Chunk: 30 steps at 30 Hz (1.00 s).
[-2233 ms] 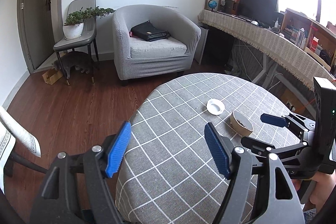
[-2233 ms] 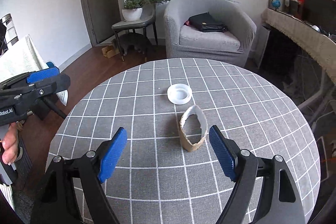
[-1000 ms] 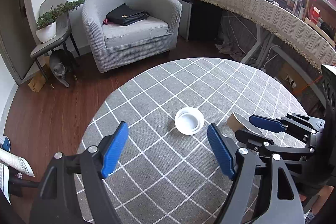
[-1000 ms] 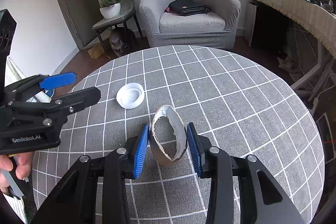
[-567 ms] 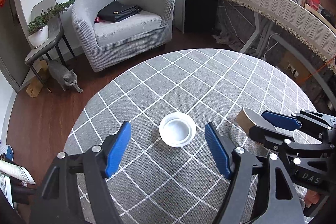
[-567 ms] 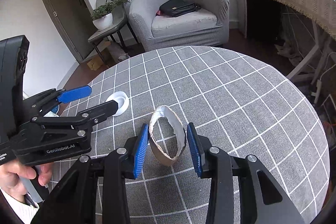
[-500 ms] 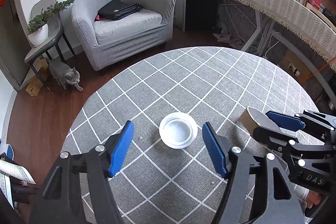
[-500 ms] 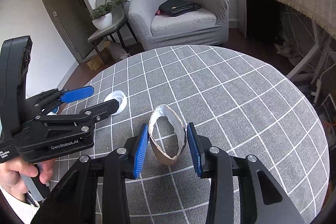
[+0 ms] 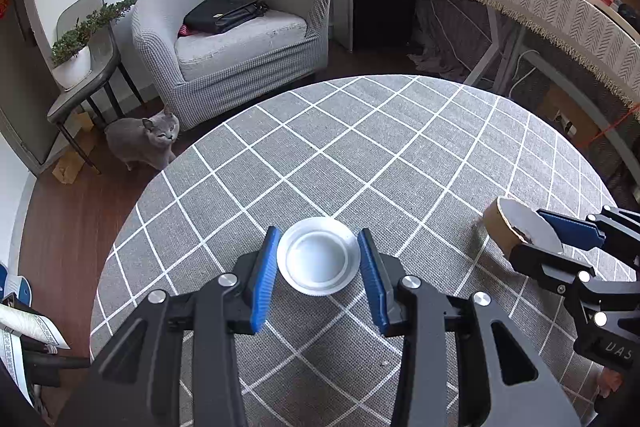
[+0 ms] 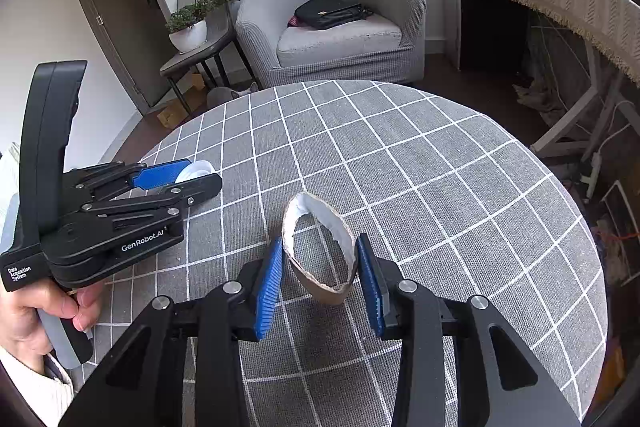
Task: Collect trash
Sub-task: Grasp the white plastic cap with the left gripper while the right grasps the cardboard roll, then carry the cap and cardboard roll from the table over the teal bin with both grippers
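Grey checked cloth is covering the round table, with a grey armchair and a grey cat sitting beyond it. Left gripper is pinching a white plastic lid lying flat on the table, its jaws having just been closing around it. Right gripper is squeezing a crushed paper cup standing on the table, jaws pressing its sides.

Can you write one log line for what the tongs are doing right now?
left tongs: shut on white lid | right tongs: shut on cardboard ring | both on table
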Tool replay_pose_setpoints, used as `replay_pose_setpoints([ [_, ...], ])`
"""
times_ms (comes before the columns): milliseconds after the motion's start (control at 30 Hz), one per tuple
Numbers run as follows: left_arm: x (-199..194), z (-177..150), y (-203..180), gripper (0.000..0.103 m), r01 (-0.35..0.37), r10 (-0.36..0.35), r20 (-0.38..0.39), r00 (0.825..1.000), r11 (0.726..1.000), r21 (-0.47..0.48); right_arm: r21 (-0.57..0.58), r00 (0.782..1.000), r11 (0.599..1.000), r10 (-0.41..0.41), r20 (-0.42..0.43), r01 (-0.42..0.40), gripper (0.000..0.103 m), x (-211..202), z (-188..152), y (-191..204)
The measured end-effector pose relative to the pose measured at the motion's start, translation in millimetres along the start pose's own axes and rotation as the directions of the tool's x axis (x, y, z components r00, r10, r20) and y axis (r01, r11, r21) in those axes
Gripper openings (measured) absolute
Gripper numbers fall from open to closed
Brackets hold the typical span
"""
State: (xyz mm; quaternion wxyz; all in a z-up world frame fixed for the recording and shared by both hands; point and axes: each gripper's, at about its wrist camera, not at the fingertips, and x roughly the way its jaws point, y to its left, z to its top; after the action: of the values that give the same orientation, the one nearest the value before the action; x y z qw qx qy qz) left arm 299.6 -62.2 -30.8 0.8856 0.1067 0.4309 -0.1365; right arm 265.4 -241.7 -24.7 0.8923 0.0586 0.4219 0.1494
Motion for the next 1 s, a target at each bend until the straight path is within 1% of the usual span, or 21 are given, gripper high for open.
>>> replay_pose_setpoints([
  [100, -7.2, -6.4, -4.4, 0.042, -0.010, 0.010, 0.010, 1.000, 1.000, 0.017, -0.004, 1.000, 1.000, -0.001, 0.001, 0.001, 0.036, -1.2, -0.4, 1.8],
  [167, -11.7, -10.5, -4.2, 0.042, -0.004, 0.004, 0.012, 1.000, 1.000, 0.009, -0.003, 1.000, 1.000, 0.001, 0.002, -0.001, 0.036, -3.3, -1.8, 5.1],
  [267, -19.6, -17.1, -2.2, 0.042, 0.005, -0.005, 0.018, 1.000, 1.000, 0.000, -0.029, 1.000, 0.999, -0.016, -0.003, 0.016, 0.036, -5.7, -6.3, 12.4],
  [500, -47.0, -32.8, 4.5, 0.042, 0.037, -0.034, 0.052, 0.998, 0.998, -0.054, -0.045, 1.000, 0.999, -0.029, -0.008, 0.028, 0.036, -10.1, -18.2, 20.1],
  [633, -64.3, -49.2, 11.4, 0.042, 0.027, -0.022, 0.063, 0.998, 0.996, -0.086, -0.057, 1.000, 0.998, -0.005, 0.000, 0.005, 0.036, -16.5, -26.1, 33.7],
  [767, -80.7, -68.4, 16.6, 0.042, 0.007, 0.000, 0.063, 0.998, 0.995, -0.104, -0.088, 1.000, 0.996, 0.025, 0.016, -0.023, 0.036, -27.1, -34.9, 56.7],
  [1000, -112.4, -98.0, 27.3, 0.042, -0.005, 0.017, 0.081, 0.997, 0.989, -0.148, -0.137, 0.998, 0.989, 0.061, 0.019, -0.058, 0.036, -38.9, -49.2, 91.3],
])
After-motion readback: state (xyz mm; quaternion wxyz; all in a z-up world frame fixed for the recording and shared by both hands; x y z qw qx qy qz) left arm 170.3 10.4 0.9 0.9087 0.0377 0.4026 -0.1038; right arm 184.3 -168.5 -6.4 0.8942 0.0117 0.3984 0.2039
